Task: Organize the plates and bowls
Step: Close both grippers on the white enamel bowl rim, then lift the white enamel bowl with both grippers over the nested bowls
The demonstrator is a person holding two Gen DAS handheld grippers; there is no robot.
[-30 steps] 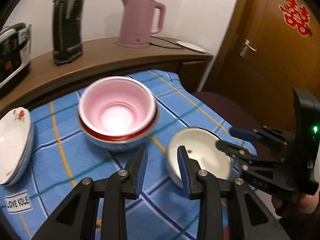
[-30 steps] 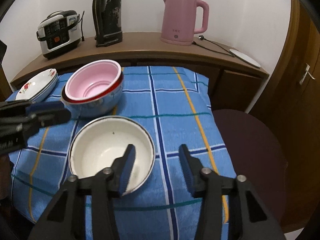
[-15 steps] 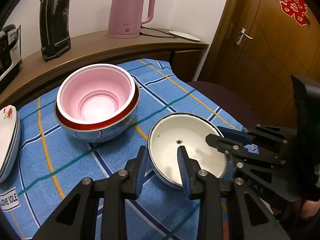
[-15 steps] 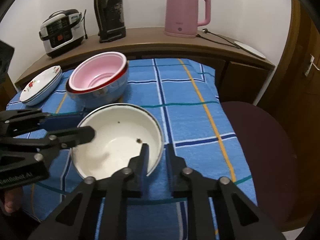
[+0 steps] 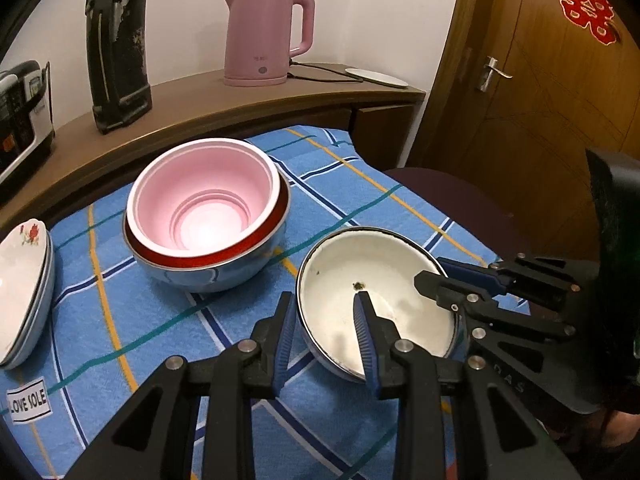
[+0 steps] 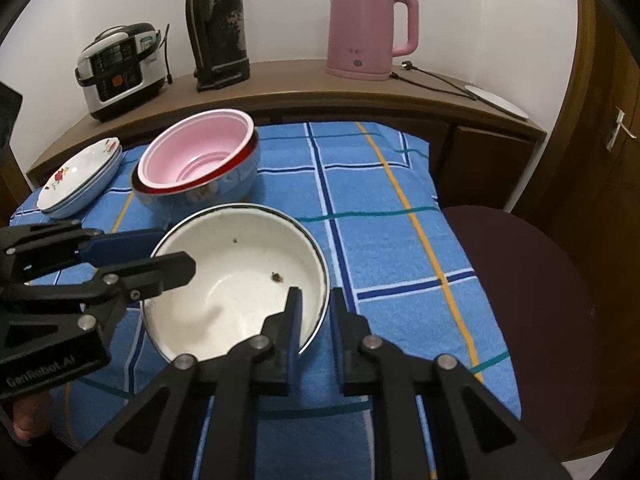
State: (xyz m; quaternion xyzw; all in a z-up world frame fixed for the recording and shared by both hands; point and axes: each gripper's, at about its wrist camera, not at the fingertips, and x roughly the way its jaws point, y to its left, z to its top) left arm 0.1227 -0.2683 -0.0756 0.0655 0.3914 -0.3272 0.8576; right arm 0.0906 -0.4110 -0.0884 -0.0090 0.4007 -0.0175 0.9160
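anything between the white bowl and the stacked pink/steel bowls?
Nothing. In the right wrist view only a narrow strip of blue checked cloth separates the white bowl from the stacked bowls.

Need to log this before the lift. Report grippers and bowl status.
Left gripper and right gripper both clamped on the white bowl rim, opposite sides. Bowl tilted on the blue cloth. Pink-and-steel bowl stack close behind.

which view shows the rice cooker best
The right wrist view: the rice cooker stands whole on the wooden shelf, lid, control panel and cord all visible. The left wrist view catches only a slice of it cut off at the left edge.
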